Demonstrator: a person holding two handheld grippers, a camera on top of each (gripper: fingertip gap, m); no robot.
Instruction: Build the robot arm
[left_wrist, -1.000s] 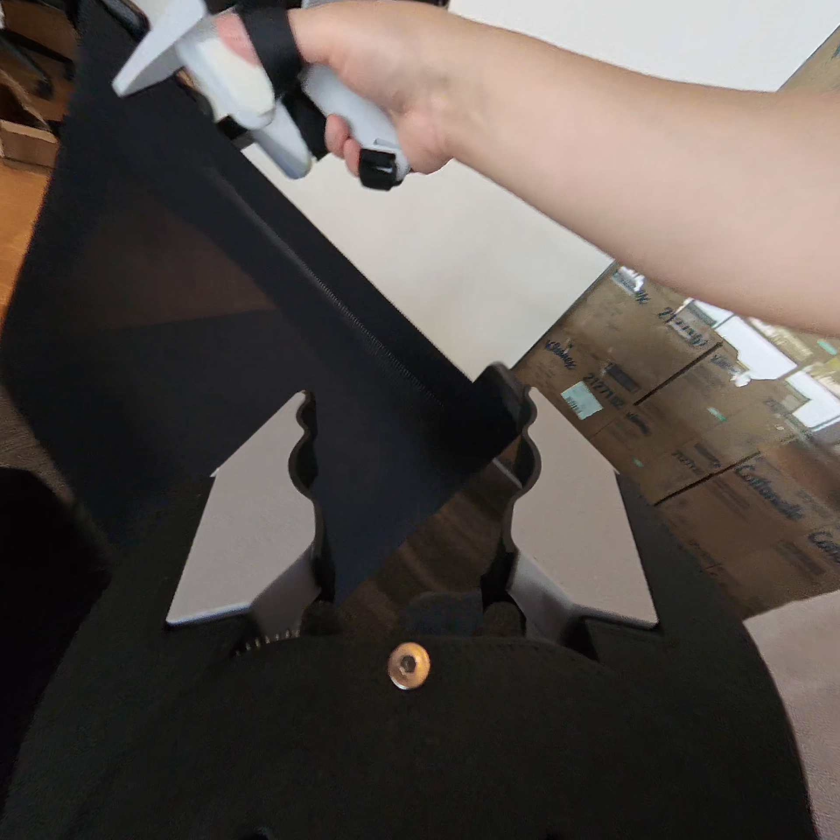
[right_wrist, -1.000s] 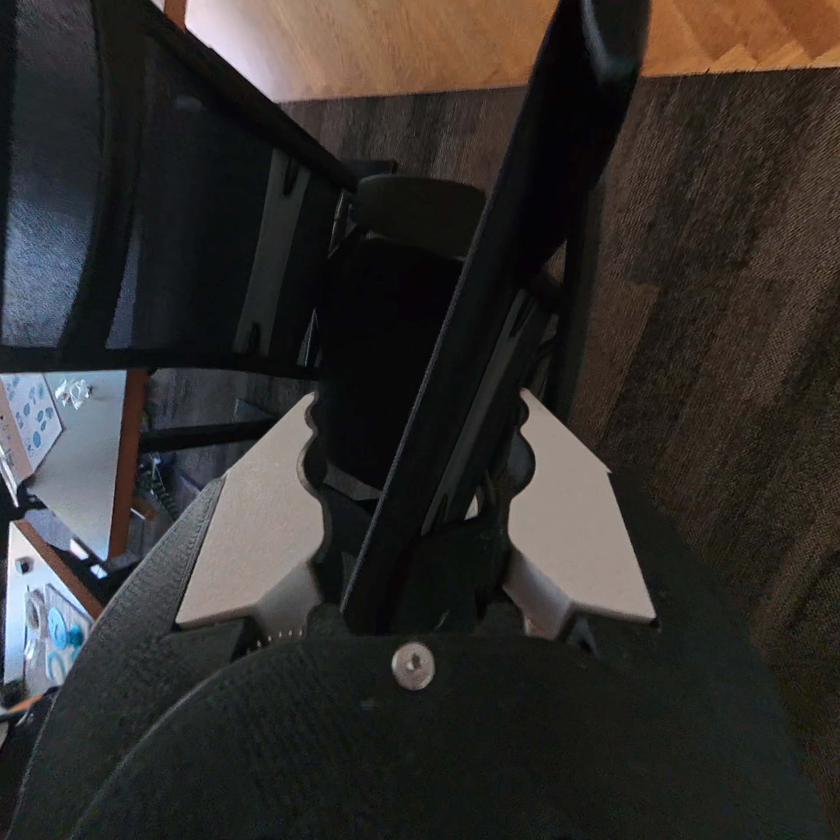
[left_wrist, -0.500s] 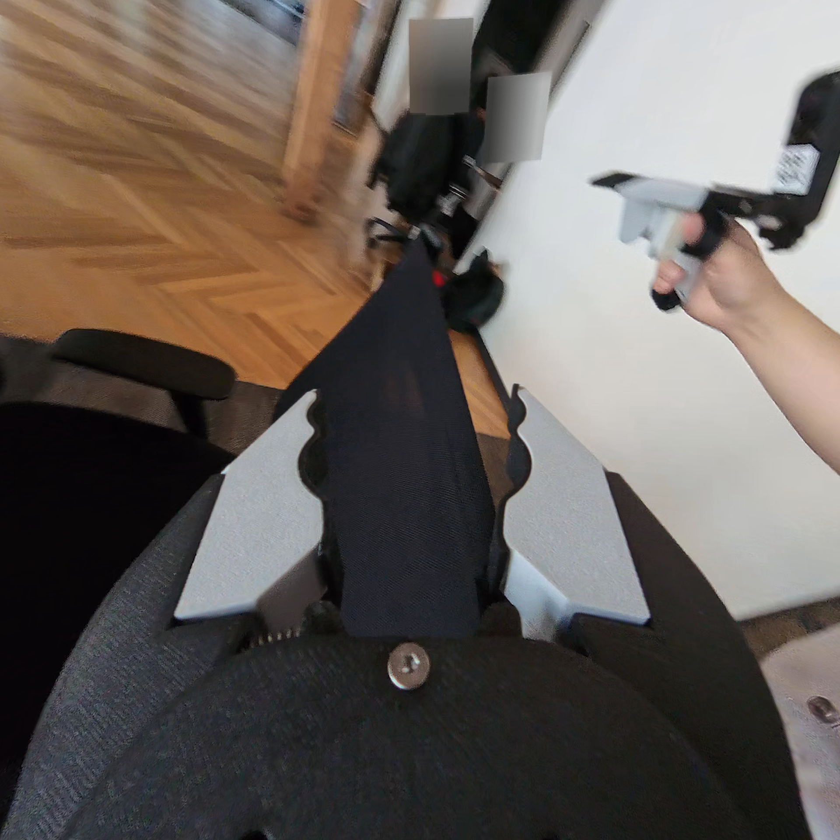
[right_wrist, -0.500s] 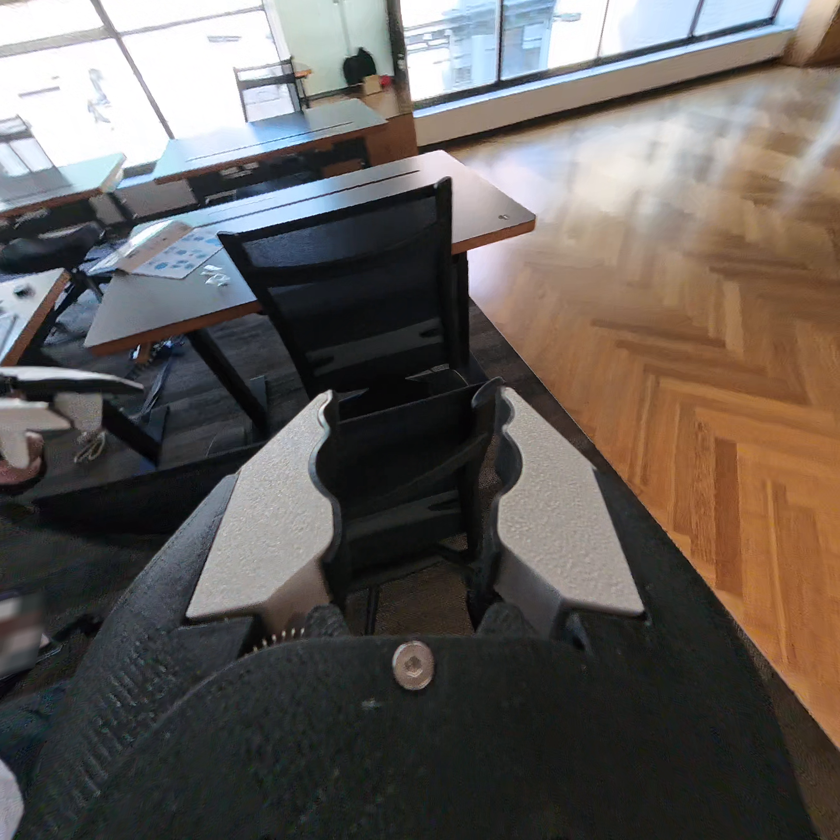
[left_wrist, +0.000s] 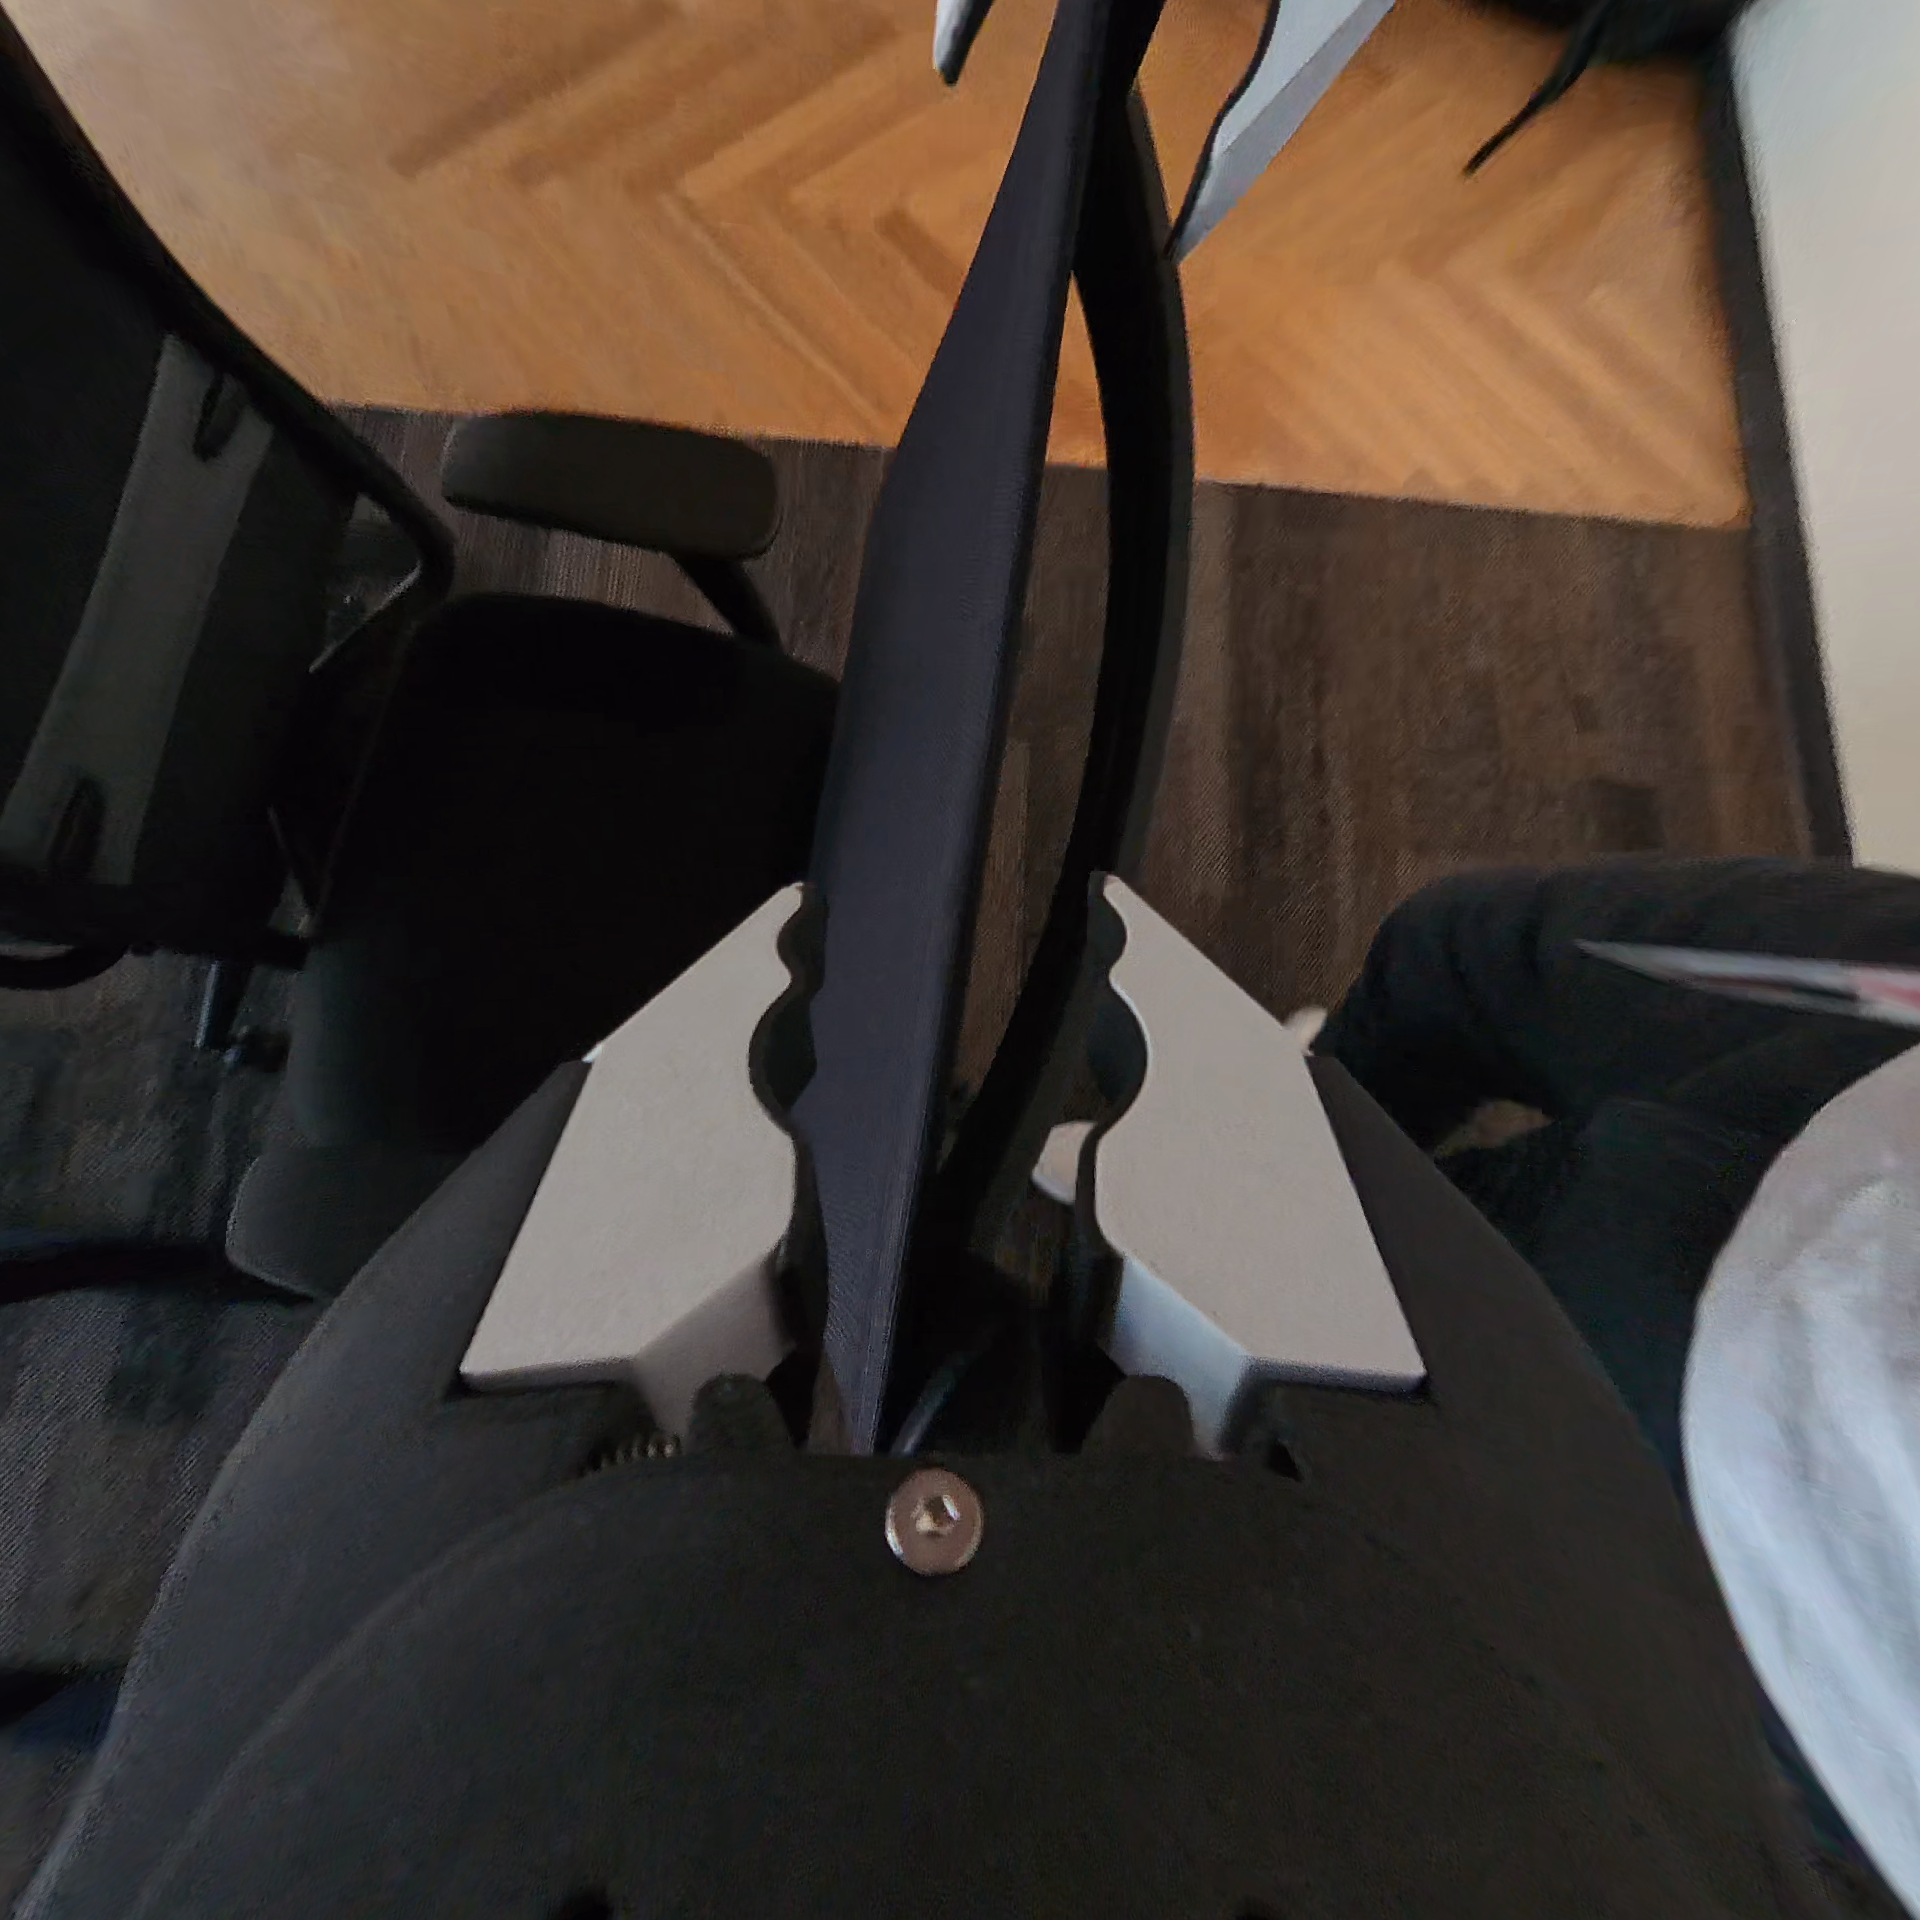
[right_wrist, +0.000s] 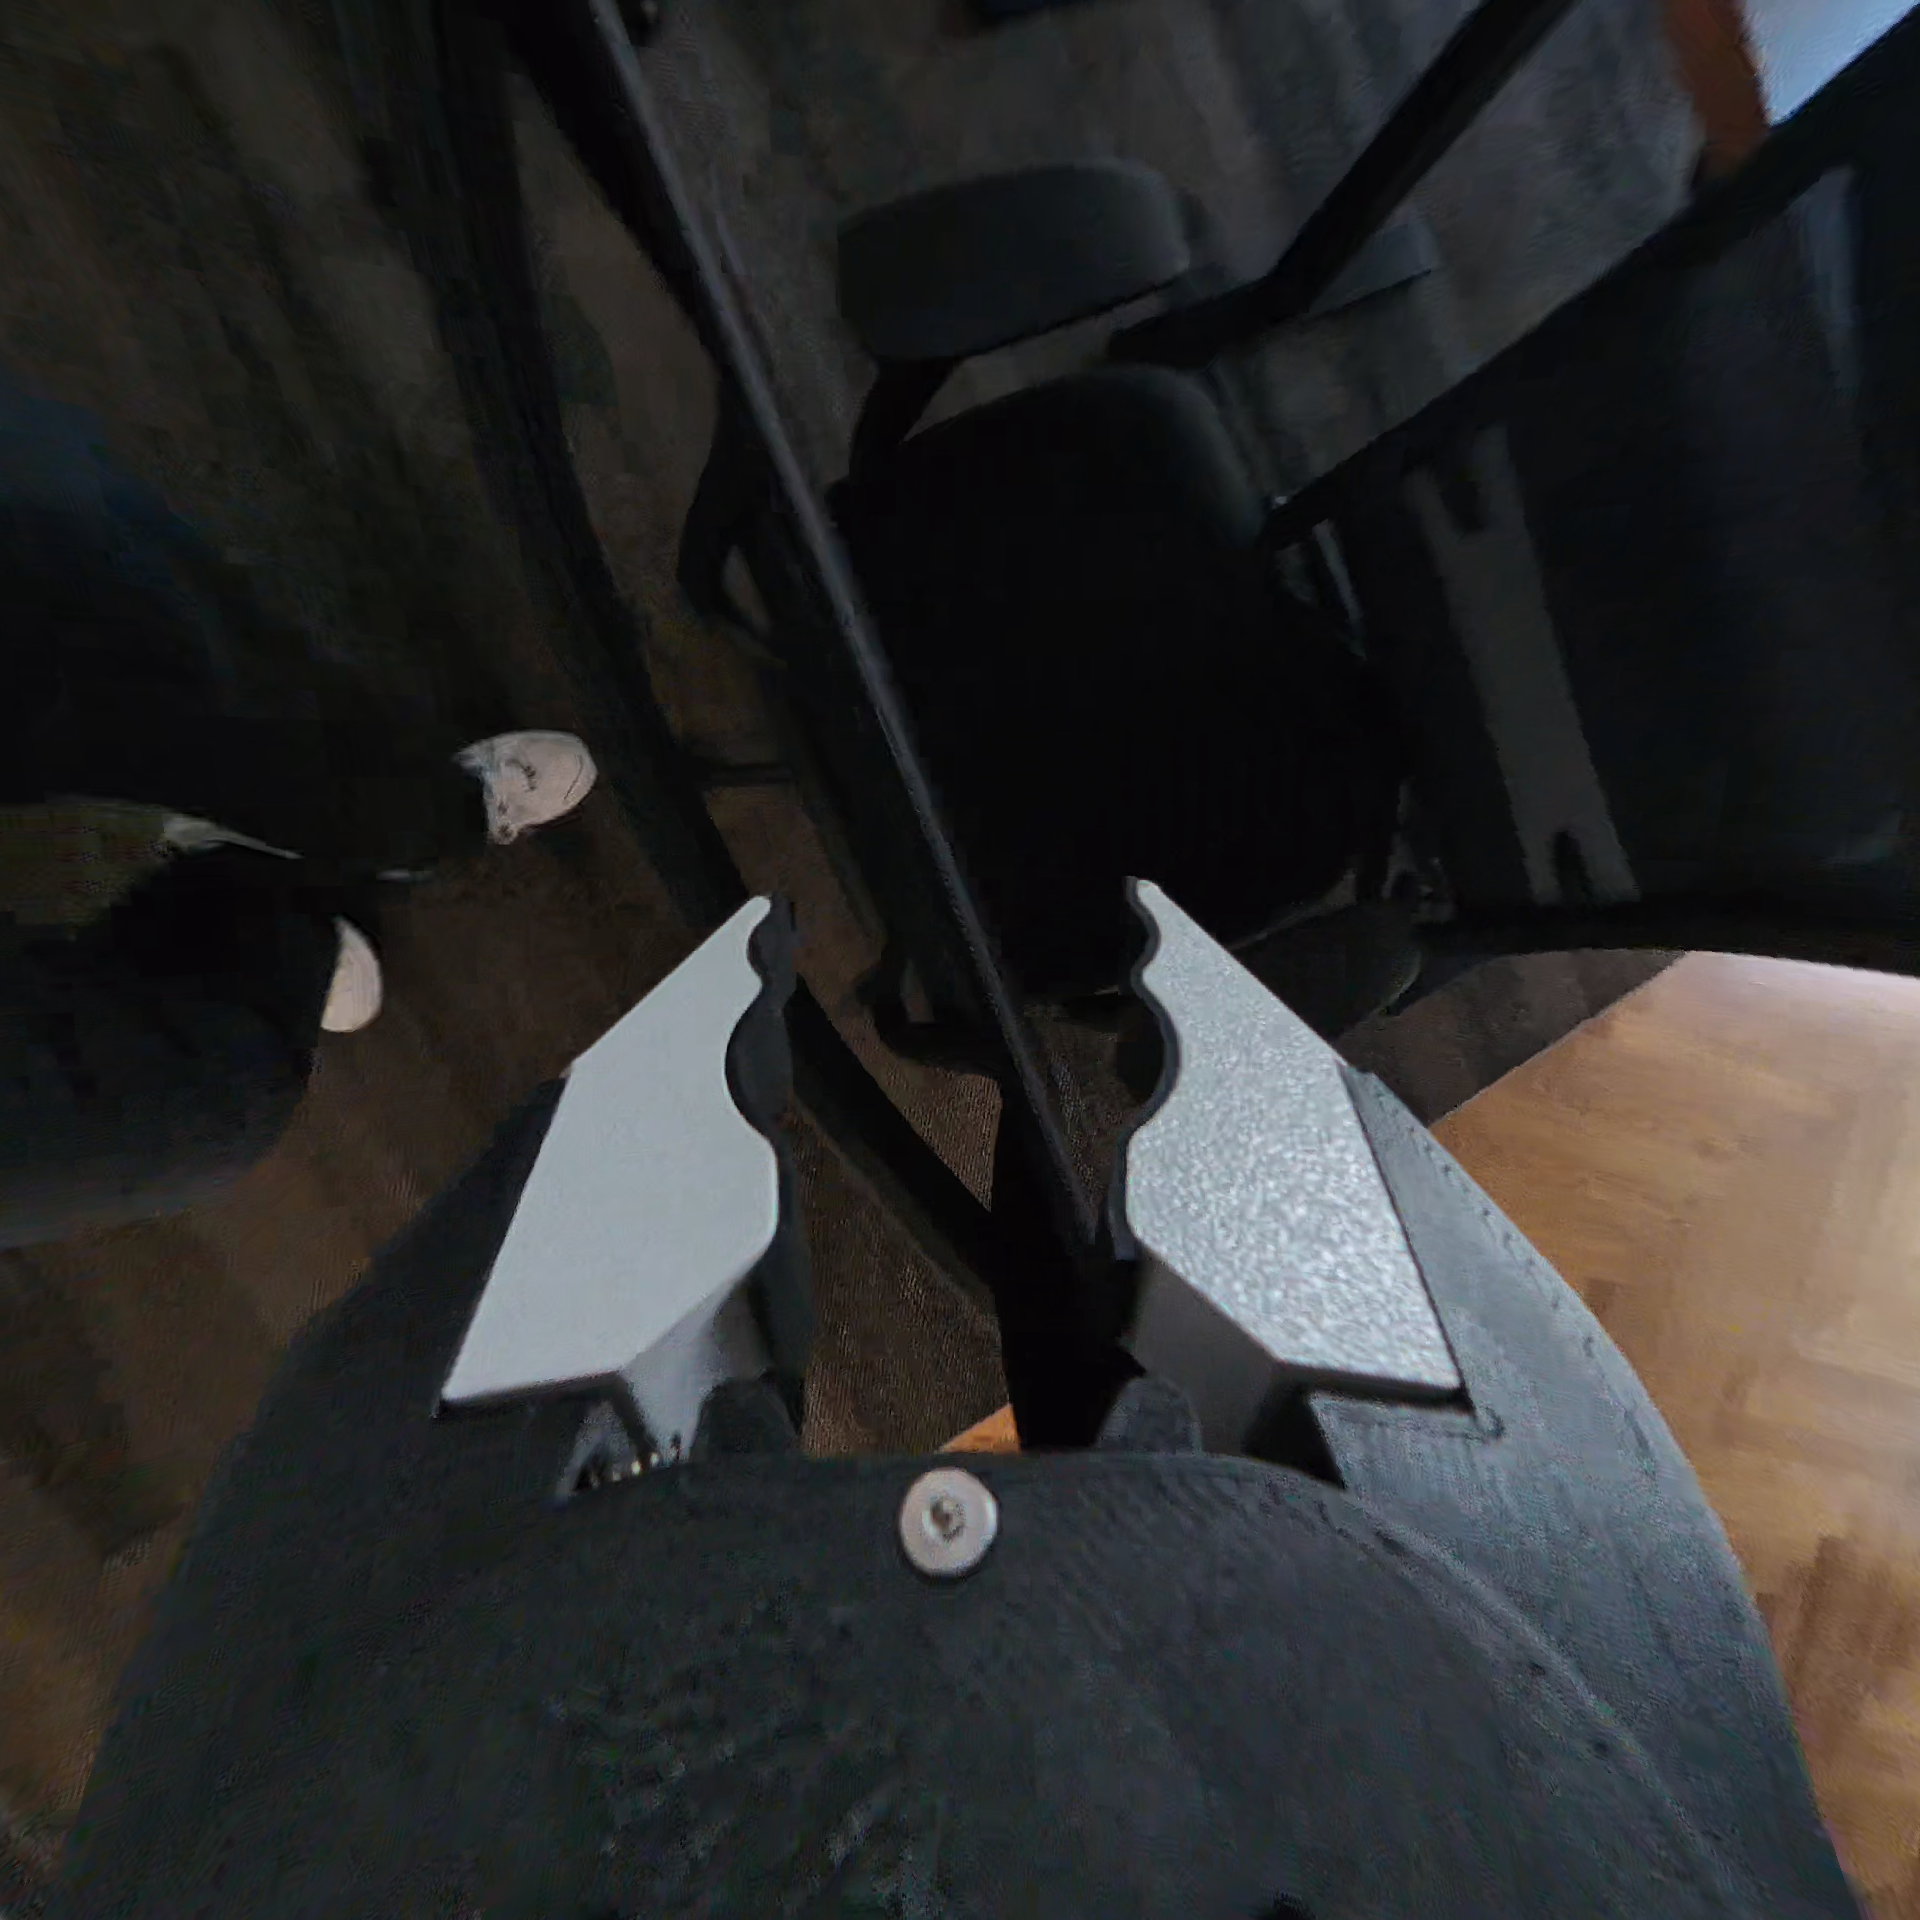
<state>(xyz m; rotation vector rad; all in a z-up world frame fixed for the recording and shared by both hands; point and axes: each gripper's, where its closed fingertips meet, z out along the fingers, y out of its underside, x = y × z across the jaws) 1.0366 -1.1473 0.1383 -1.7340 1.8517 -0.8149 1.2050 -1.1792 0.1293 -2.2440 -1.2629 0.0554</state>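
Both my cameras have swung down toward the floor; my left gripper (left_wrist: 951, 904) stands spread around a black fabric bag (left_wrist: 925, 727), my right gripper (right_wrist: 951, 914) spread with the bag's edge (right_wrist: 914, 831) against one finger, office chair (left_wrist: 582, 790) beyond

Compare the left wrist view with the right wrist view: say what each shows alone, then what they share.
Left wrist view only: the right gripper at the far end of the black fabric, a white wall, and a grey sleeve.

Right wrist view only: two white shoes on the carpet.

Both: the black fabric running between open fingers, a black office chair, dark carpet and herringbone wood floor. The left gripper straddles the fabric.
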